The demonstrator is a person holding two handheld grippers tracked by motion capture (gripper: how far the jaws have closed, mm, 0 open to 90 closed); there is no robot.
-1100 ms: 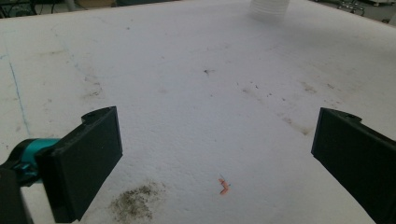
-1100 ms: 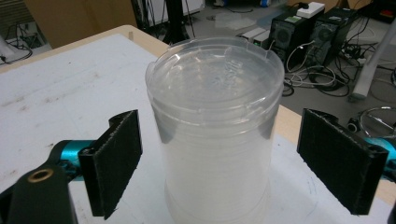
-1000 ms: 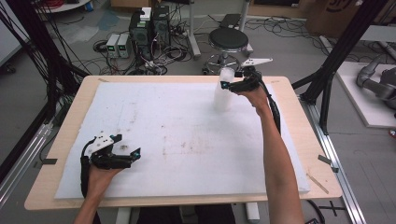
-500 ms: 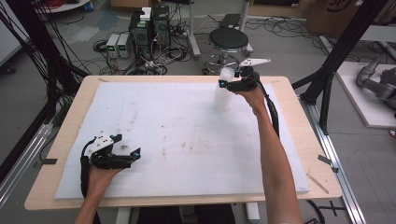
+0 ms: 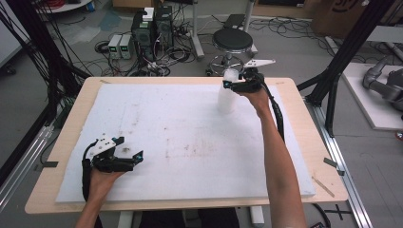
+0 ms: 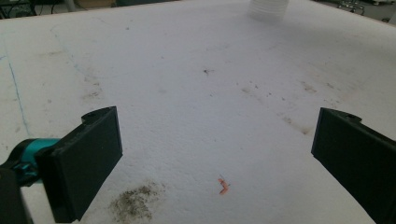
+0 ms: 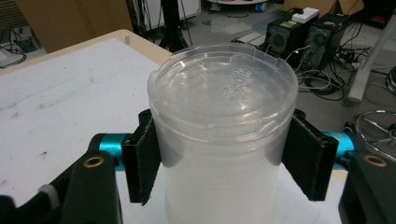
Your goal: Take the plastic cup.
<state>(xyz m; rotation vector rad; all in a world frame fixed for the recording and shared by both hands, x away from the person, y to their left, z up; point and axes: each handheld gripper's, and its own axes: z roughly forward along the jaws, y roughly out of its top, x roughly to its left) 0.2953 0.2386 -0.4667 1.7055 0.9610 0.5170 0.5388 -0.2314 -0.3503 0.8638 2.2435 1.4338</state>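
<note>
Foam sheeting (image 5: 190, 142), white and speckled with dark stains, covers a wooden table (image 5: 304, 142) in the high view, with a grey workshop floor beyond it. Past the far edge stand a black round stool (image 5: 233, 40), two dark computer towers (image 5: 153, 26) amid tangled cables, and black frame posts at both sides. At the near left corner, the left gripper (image 5: 135, 157) rests low on the foam in the person's hand, well apart from everything else. At the far right, the right gripper (image 5: 227, 84) sits against the top of a translucent plastic container (image 5: 226, 99) that stands upright on the foam near the table's back edge. From the left gripper view, its two black jaws stand wide apart with nothing between them, above bare foam marked by a dark smudge (image 6: 135, 203) and a small orange fleck (image 6: 223, 185); the container's base (image 6: 267, 8) shows far off at the top edge. From the right gripper view, the container (image 7: 224, 140), capped with a clear lid (image 7: 223, 91), stands between the jaws, which have just been closing and now press on its two sides just below the lid. Behind it lie the table's corner, the computer towers (image 7: 303, 35) and floor cables.
</note>
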